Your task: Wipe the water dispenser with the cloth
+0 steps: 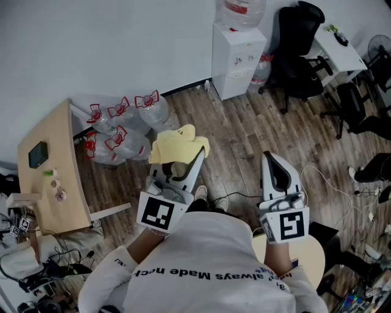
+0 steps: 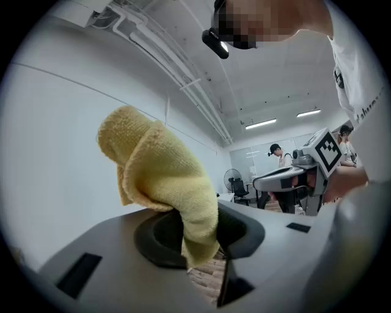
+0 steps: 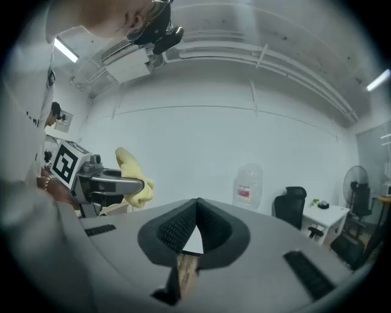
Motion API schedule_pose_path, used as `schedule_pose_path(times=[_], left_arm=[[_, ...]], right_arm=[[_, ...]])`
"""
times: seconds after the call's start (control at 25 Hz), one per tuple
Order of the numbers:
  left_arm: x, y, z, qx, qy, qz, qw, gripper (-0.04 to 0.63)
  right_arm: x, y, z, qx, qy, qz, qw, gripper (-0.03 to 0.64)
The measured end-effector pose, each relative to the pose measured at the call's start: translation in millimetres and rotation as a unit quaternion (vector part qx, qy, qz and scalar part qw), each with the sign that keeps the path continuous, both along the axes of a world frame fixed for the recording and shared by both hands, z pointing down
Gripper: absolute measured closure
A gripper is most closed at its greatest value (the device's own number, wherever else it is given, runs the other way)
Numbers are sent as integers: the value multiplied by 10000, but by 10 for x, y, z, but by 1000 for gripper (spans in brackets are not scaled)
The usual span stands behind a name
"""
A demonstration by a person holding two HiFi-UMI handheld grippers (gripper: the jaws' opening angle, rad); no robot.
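Note:
A yellow cloth (image 1: pixel 178 144) is bunched at the tip of my left gripper (image 1: pixel 194 156), whose jaws are shut on it. In the left gripper view the cloth (image 2: pixel 164 183) stands up out of the jaws and a corner hangs below them. My right gripper (image 1: pixel 275 166) is held beside it, shut with nothing between the jaws; its tips (image 3: pixel 197 208) meet in the right gripper view. The white water dispenser (image 1: pixel 237 50) with a bottle (image 1: pixel 243 12) on top stands against the far wall, well ahead of both grippers. It also shows small in the right gripper view as the bottle (image 3: pixel 247 186).
Several empty water jugs (image 1: pixel 122 128) lie on the wood floor at the left, next to a wooden table (image 1: pixel 52 177). Black office chairs (image 1: pixel 302 49) and a white desk (image 1: pixel 336 46) stand at the right. Cables (image 1: pixel 342 202) trail over the floor. Another person (image 2: pixel 278 160) stands far off.

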State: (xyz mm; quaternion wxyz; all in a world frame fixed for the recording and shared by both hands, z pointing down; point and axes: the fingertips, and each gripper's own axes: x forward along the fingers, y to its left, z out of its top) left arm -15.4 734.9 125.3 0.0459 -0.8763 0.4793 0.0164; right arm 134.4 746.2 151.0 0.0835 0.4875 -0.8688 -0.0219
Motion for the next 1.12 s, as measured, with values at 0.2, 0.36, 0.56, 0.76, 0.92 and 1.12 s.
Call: schedule_pose_path(times=[0.2,0.36,0.56,0.76,0.92,1.12], left_arm=[[-220,-140,26,-22,15,-19,10000,471],[-440,-287,44,-57,20,-23,10000,471],[-611,-417,67,-106,-36,53,9999,471],[-706,-566,81,-161,-12,95,9998,471],[-773,-728,116,-187,-12,51,9998,471],[-842,-962,127,-121,-15,-78,9999,471]], right_arm=[[-181,-157,13,-5,-18,86,10000,611],[-355,-316,2,-11,-210,128,9997,611],[-545,-431,36,-62,-227,188,9995,611],[-622,-573,96,-206,-221,246,9992,611],[-679,-753,100,-173,-208,196,9994,611],[-741,-1019,112,-97,-185,82,9997,611]])
